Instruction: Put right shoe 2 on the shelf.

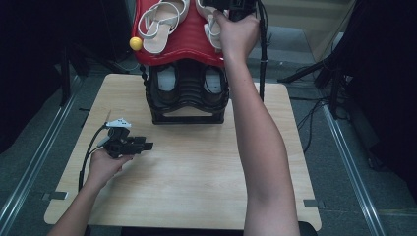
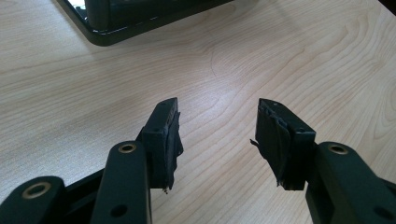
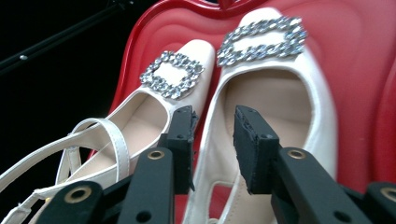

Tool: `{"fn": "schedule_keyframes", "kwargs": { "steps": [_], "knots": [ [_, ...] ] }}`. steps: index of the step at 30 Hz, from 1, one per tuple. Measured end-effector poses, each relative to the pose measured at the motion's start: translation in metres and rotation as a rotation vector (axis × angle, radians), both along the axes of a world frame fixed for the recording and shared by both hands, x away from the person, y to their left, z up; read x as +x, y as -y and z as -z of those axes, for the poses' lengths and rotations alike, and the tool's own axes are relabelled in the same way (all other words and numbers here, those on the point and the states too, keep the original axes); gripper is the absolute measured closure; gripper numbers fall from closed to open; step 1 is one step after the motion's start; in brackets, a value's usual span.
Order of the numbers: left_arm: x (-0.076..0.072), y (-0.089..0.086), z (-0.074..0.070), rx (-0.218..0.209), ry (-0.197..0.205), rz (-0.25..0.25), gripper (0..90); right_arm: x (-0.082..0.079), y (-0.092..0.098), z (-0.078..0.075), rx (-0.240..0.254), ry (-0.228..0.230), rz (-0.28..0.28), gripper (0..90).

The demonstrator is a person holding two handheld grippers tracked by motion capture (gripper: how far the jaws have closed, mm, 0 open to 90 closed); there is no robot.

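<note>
R gripper (image 3: 212, 140) is up at the red tray (image 1: 189, 44) atop the black rack (image 1: 187, 96), jaws apart, straddling the inner edge of one white shoe (image 3: 275, 102) w/o pinching; its mate (image 3: 154, 107) lies just beside. L gripper (image 2: 217, 140) is released, empty, on the table (image 2: 233, 60) in front of the rack.

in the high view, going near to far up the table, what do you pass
left hand-held gripper → black rack → red tray with white shoes → right hand-held gripper
</note>
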State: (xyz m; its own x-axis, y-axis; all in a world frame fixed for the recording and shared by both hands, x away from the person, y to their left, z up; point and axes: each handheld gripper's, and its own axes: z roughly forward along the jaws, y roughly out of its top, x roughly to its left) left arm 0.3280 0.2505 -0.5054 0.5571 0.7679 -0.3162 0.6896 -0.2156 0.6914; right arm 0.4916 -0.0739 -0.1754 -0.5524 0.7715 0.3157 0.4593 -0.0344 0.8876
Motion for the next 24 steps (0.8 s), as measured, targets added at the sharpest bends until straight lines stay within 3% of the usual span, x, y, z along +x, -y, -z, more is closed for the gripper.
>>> {"fn": "schedule_keyframes", "kwargs": {
  "steps": [9,24],
  "knots": [
    [0.0,0.001,0.0,0.003,0.0,0.001,50.0,-0.001,0.017,-0.004,-0.005,0.005,0.015,66.8],
    [0.0,-0.001,0.0,0.011,0.001,-0.007,49.8,-0.002,0.052,0.003,-0.019,0.012,0.028,62.0]
  ]
}}
